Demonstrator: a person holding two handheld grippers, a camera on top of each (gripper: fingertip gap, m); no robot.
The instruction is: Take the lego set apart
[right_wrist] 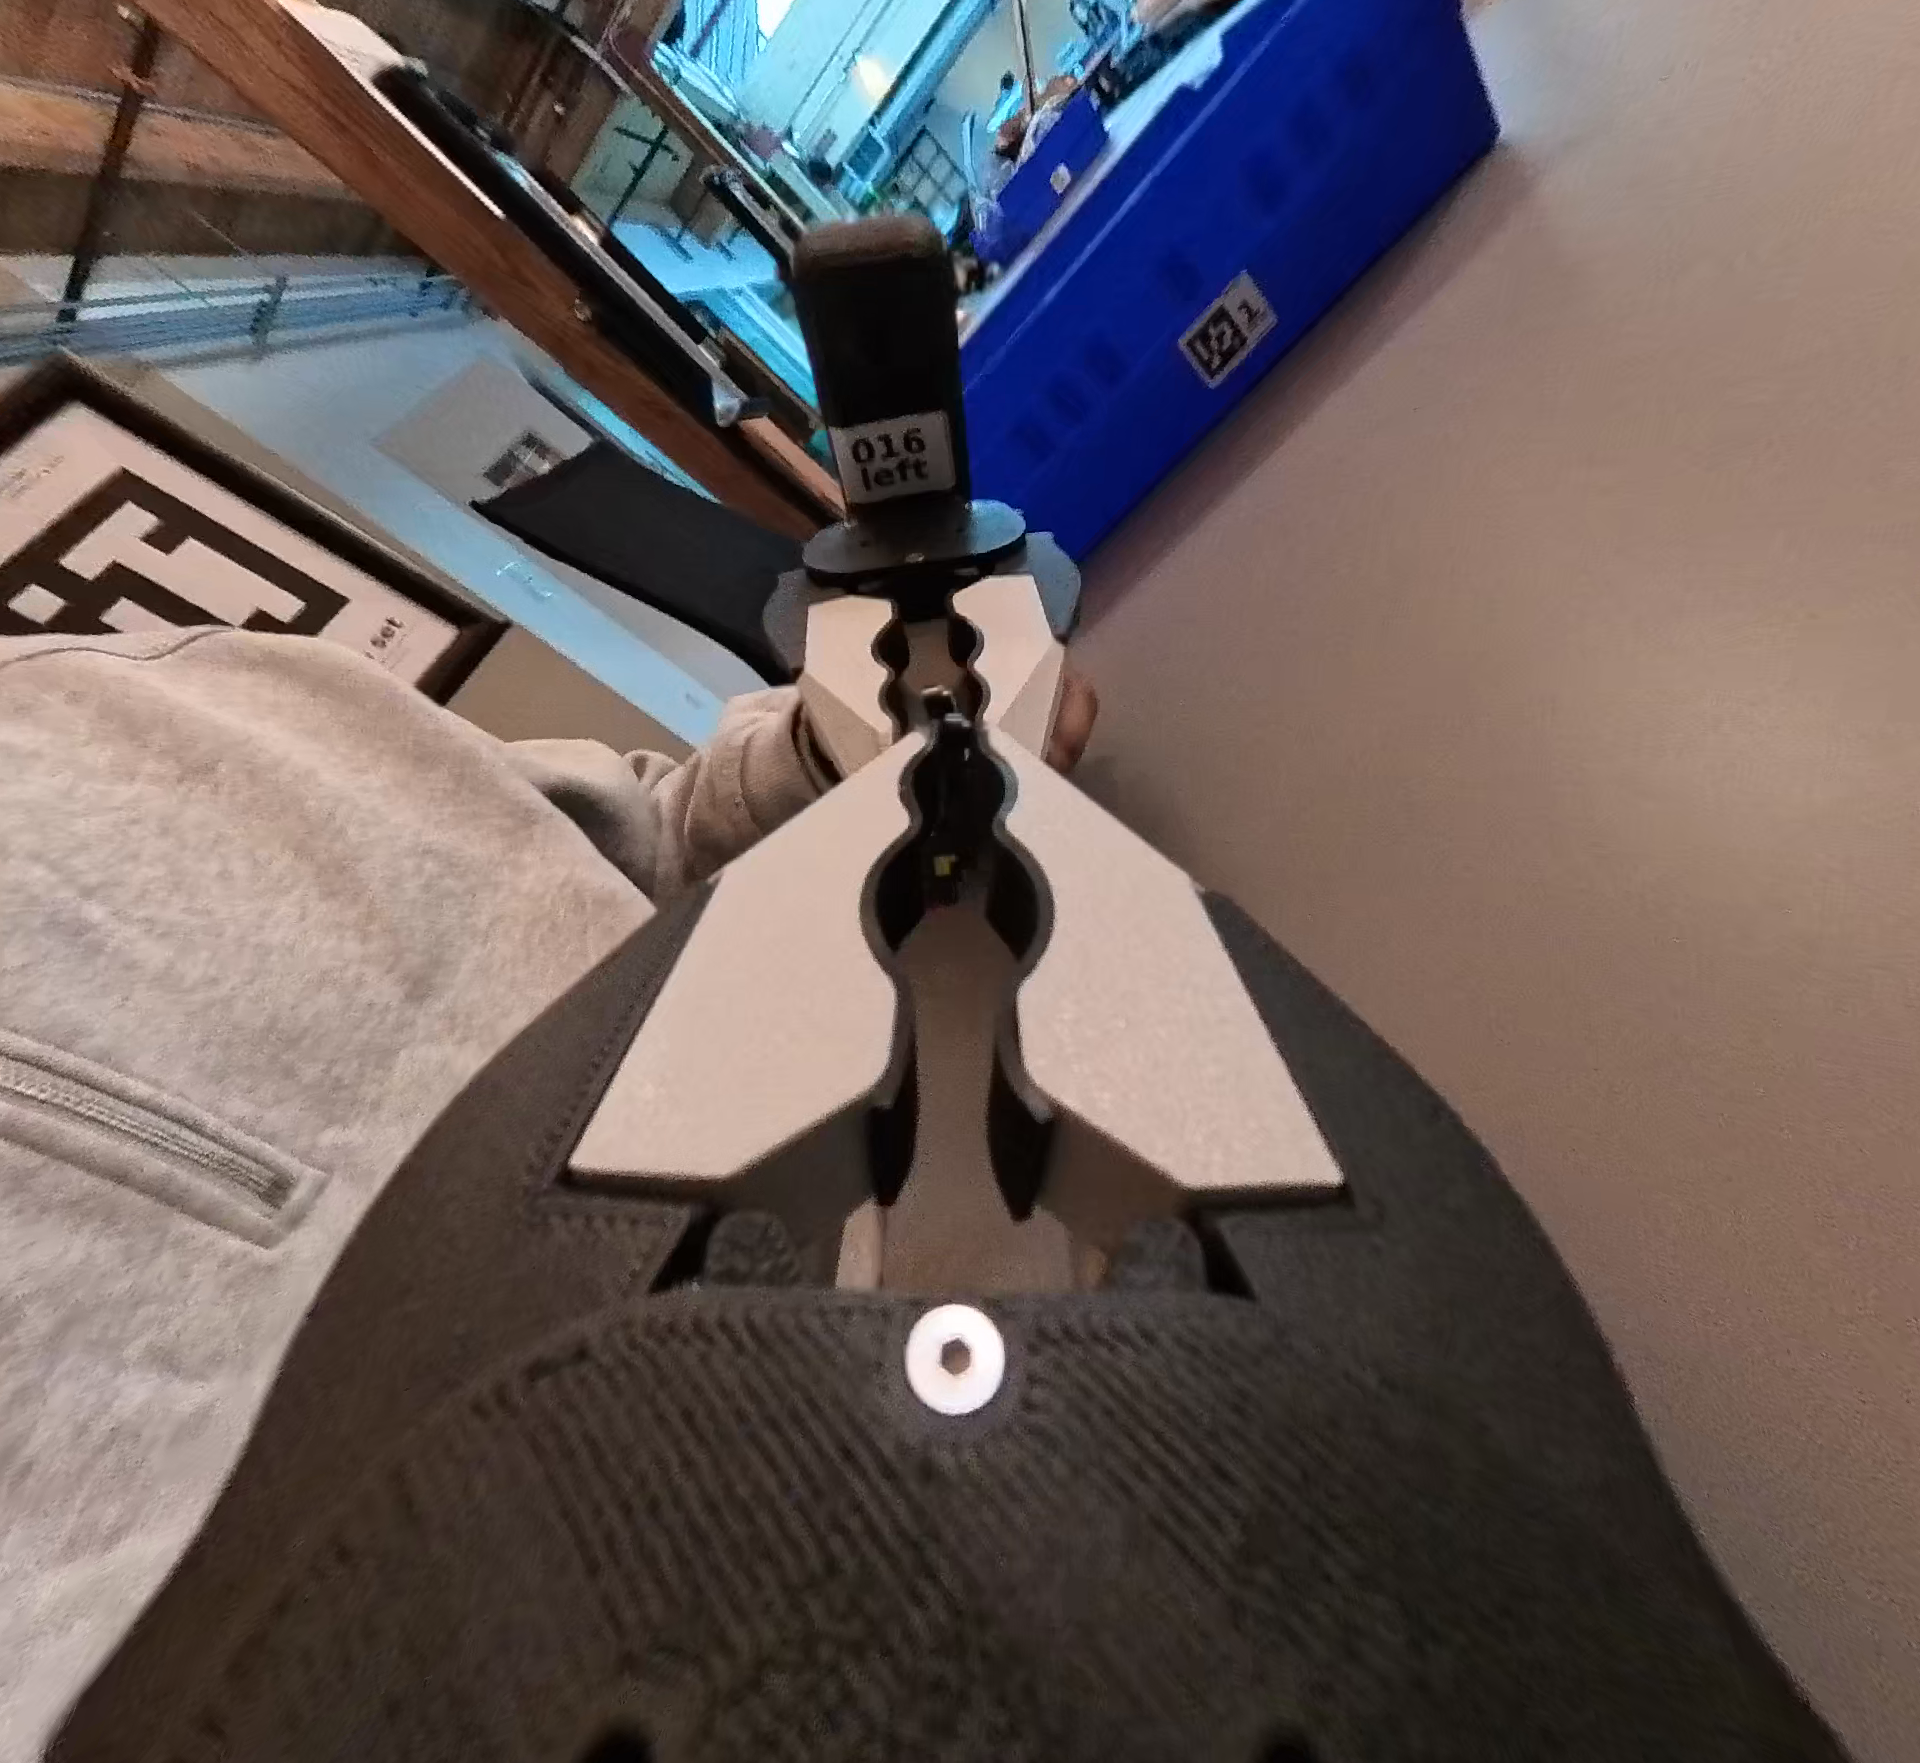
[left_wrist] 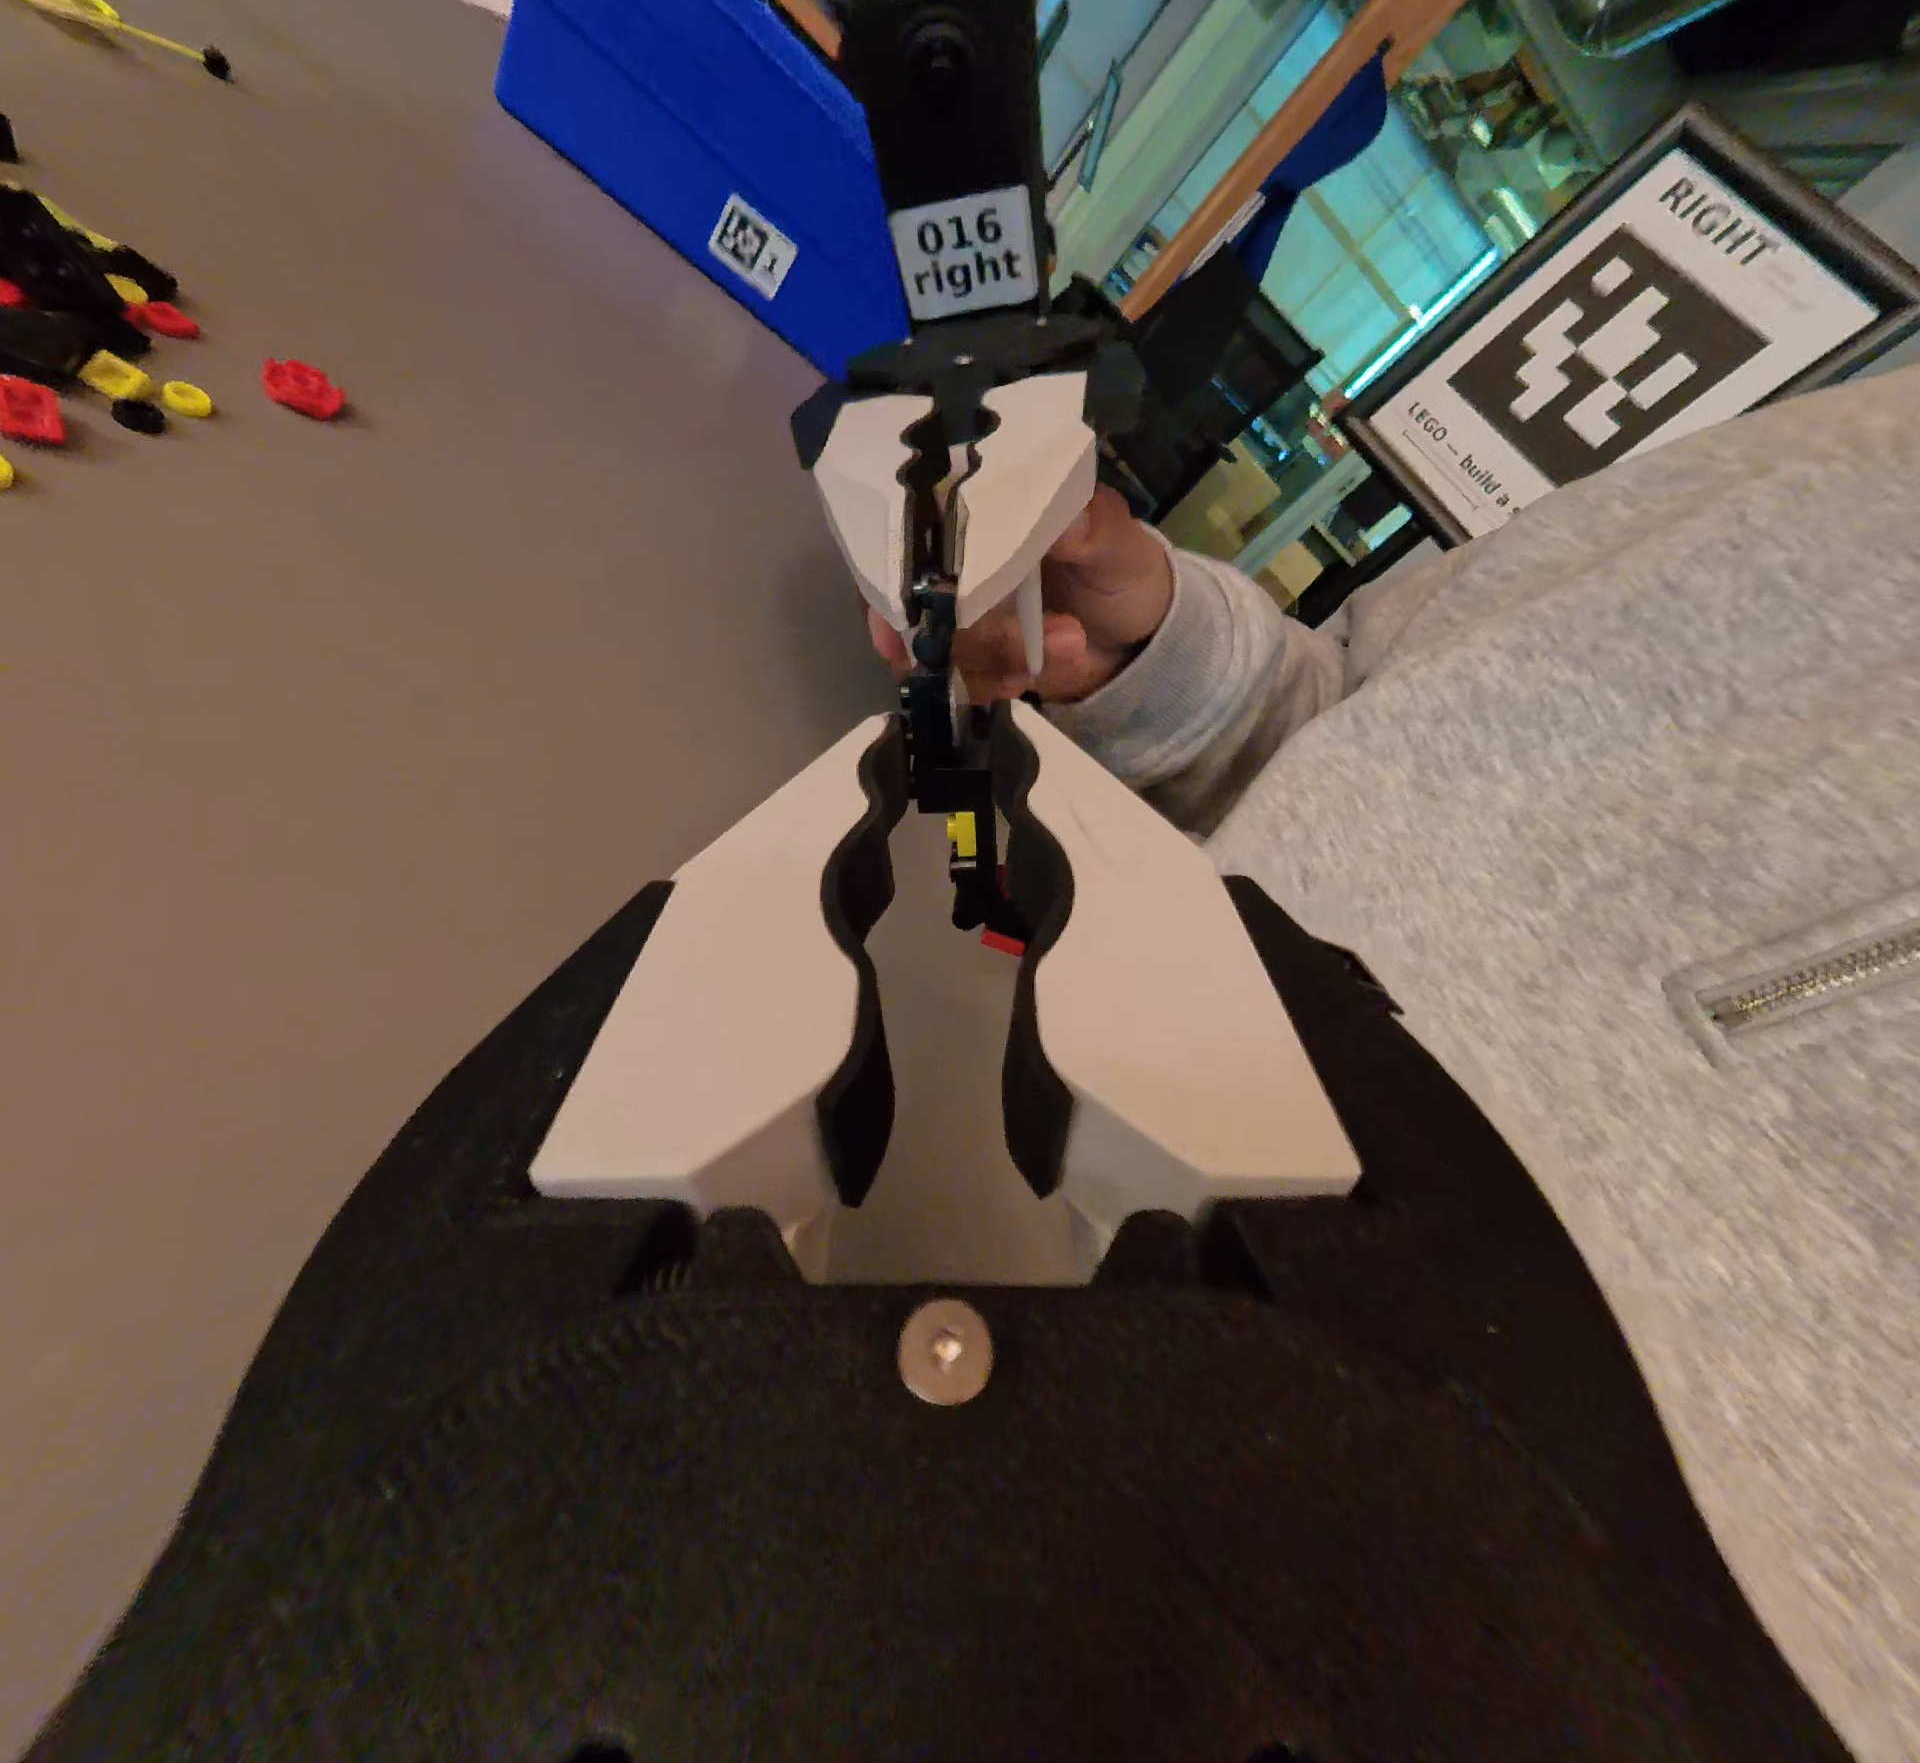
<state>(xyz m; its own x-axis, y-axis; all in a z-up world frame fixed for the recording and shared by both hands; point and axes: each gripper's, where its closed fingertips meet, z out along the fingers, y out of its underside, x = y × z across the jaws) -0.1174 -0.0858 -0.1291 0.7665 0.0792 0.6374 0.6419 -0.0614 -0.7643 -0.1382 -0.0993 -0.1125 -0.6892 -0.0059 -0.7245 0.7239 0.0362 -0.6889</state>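
Note:
A small black lego assembly [left_wrist: 951, 783] with yellow and red bits is held in the air between the two grippers, which face each other tip to tip. My left gripper [left_wrist: 948, 726] is shut on its near end in the left wrist view. My right gripper [left_wrist: 935, 617] is shut on its far end, with a hand behind it. In the right wrist view my right gripper [right_wrist: 951, 742] pinches the assembly [right_wrist: 948, 866], and the left gripper [right_wrist: 940, 705] grips it from the other side. Much of the assembly is hidden by the fingers.
Several loose red, yellow and black lego pieces [left_wrist: 104, 342] lie on the grey table [left_wrist: 468, 674] at the left, with one red piece [left_wrist: 301, 388] apart. A blue bin [left_wrist: 675, 82] [right_wrist: 1247, 279] stands at the back. A framed marker sign [left_wrist: 1621, 331] and a person's grey sweater [left_wrist: 1558, 778] are alongside. Both grippers' tips are close together, under 4 cm apart. The red piece [left_wrist: 301, 388] is about 20 cm from both grippers' fingertips.

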